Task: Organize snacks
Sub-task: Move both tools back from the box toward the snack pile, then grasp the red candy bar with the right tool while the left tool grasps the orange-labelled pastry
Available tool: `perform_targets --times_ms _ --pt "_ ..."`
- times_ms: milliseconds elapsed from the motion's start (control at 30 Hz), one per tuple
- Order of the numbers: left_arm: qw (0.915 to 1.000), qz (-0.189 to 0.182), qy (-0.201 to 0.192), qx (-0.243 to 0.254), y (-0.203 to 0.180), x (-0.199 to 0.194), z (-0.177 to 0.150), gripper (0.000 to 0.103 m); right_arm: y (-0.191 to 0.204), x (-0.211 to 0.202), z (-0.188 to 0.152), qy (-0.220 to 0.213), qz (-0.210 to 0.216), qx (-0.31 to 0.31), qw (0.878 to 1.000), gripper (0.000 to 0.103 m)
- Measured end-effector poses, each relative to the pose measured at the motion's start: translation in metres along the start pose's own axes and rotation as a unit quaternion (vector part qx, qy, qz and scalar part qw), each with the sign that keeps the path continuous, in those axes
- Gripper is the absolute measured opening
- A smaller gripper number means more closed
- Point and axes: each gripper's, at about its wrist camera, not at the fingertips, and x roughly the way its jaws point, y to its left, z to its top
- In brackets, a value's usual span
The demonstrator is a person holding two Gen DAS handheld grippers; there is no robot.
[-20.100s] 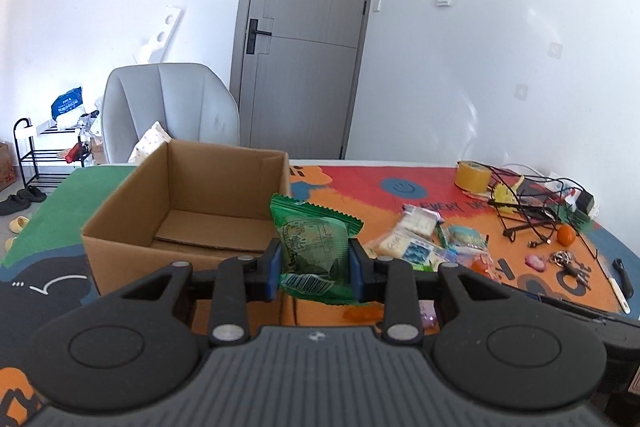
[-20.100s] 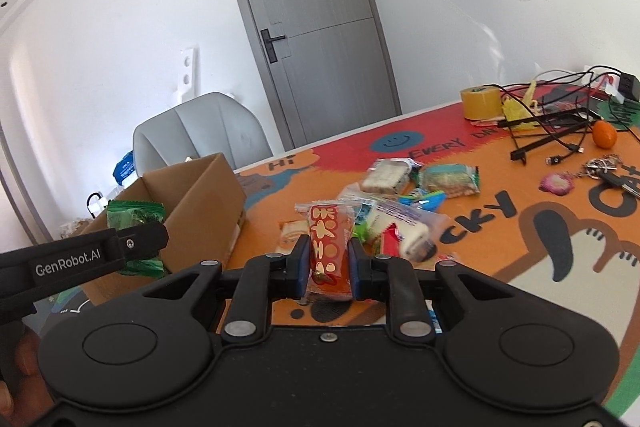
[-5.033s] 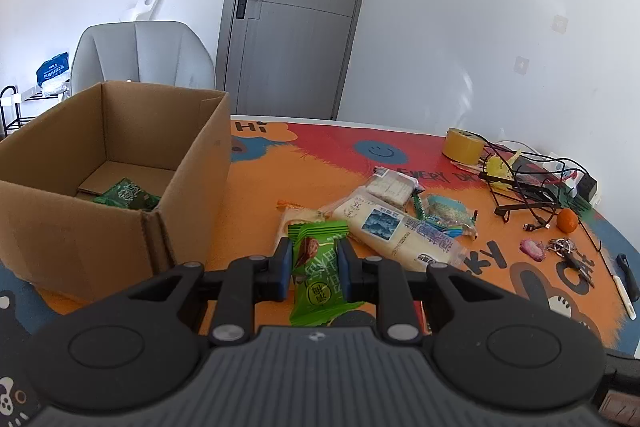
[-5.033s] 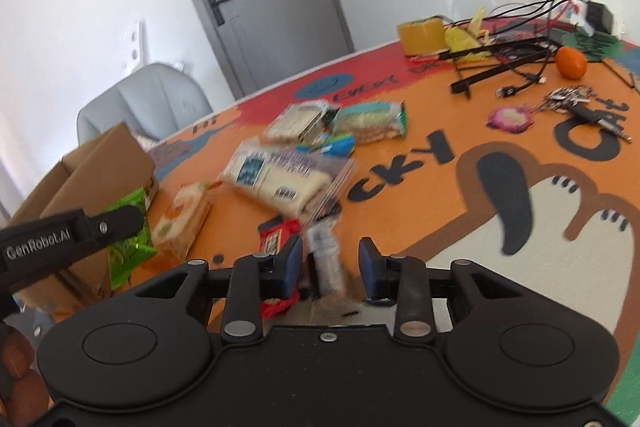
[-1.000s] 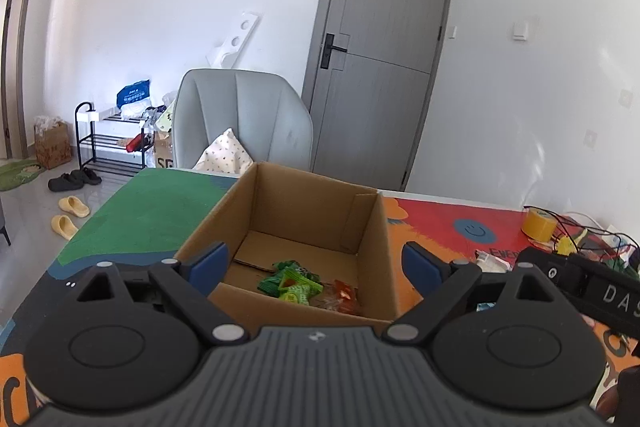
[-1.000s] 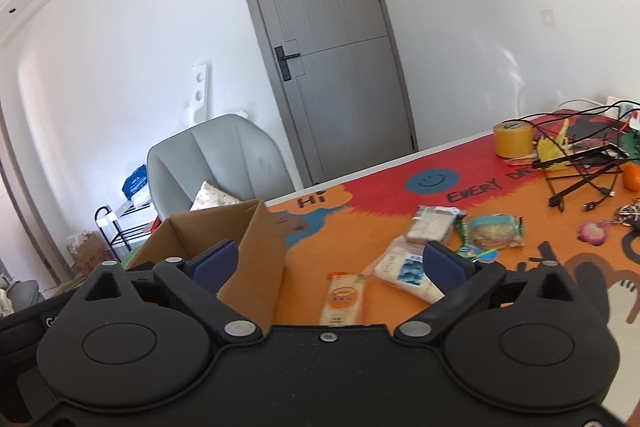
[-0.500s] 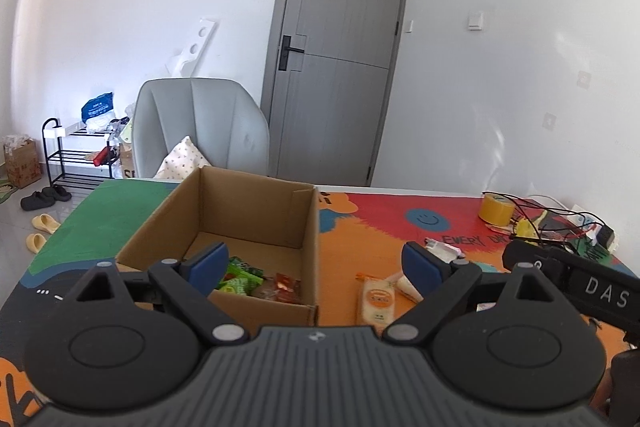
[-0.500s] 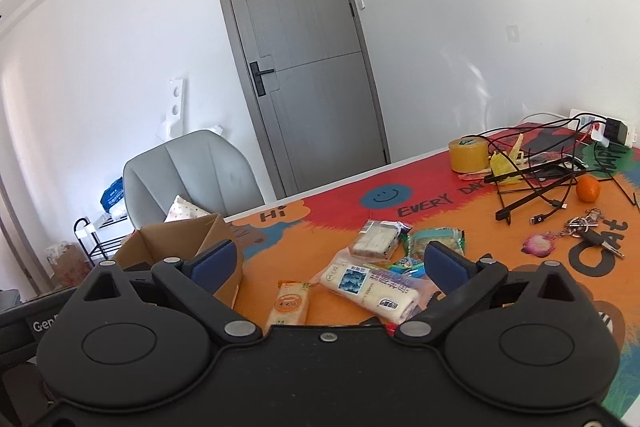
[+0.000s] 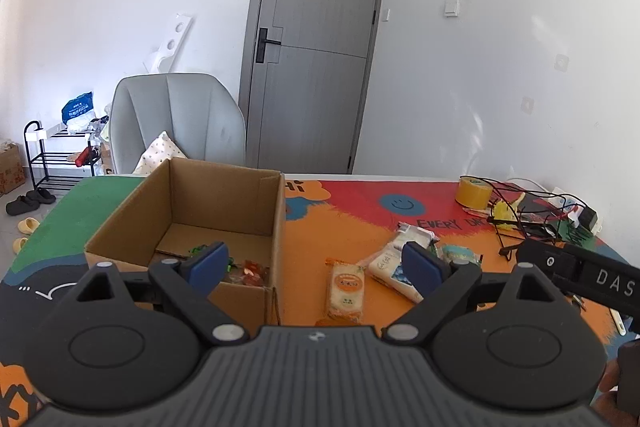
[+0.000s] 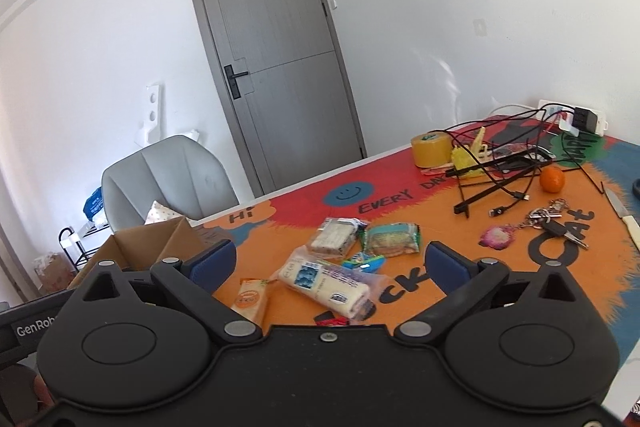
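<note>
An open cardboard box stands on the left of the table; green and red snack packets lie on its floor. My left gripper hangs open and empty above the box's near right corner. To the right of the box an orange packet and a long white pack lie on the mat. My right gripper is open and empty above the loose pile: the long white pack, the orange packet, a pale sandwich pack, a green pack and a small blue-green packet.
At the far right lie a roll of yellow tape, tangled black cables, an orange fruit, keys and a knife. A grey chair stands behind the box. The right gripper's body shows at the right edge.
Both views have swung to the right, from the box toward the loose snacks. The box now sits further left in each view. Both grippers stay open and empty.
</note>
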Motion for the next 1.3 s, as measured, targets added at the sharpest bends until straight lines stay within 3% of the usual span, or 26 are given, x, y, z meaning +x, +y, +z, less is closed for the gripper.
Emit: perform_targets --times_ms 367,567,900,1200,1300 --pt "0.9995 0.001 0.016 -0.025 -0.002 0.01 -0.019 0.09 -0.021 0.008 -0.018 0.028 -0.011 0.004 1.0 0.102" --pt "0.9991 -0.013 0.03 -0.027 -0.003 0.021 -0.03 0.076 -0.017 0.021 -0.03 0.05 -0.005 0.001 0.999 0.1" --pt "0.9969 -0.034 0.058 -0.041 -0.005 0.044 -0.041 0.039 -0.015 0.047 -0.047 0.093 0.013 0.006 0.996 0.081" --pt "0.996 -0.038 0.067 -0.045 -0.007 0.058 -0.045 0.033 -0.011 0.074 -0.058 0.126 0.028 0.012 0.992 0.06" --pt "0.9959 -0.037 0.071 -0.043 -0.008 0.063 -0.045 0.033 -0.008 0.081 -0.061 0.133 0.034 0.013 0.99 0.059"
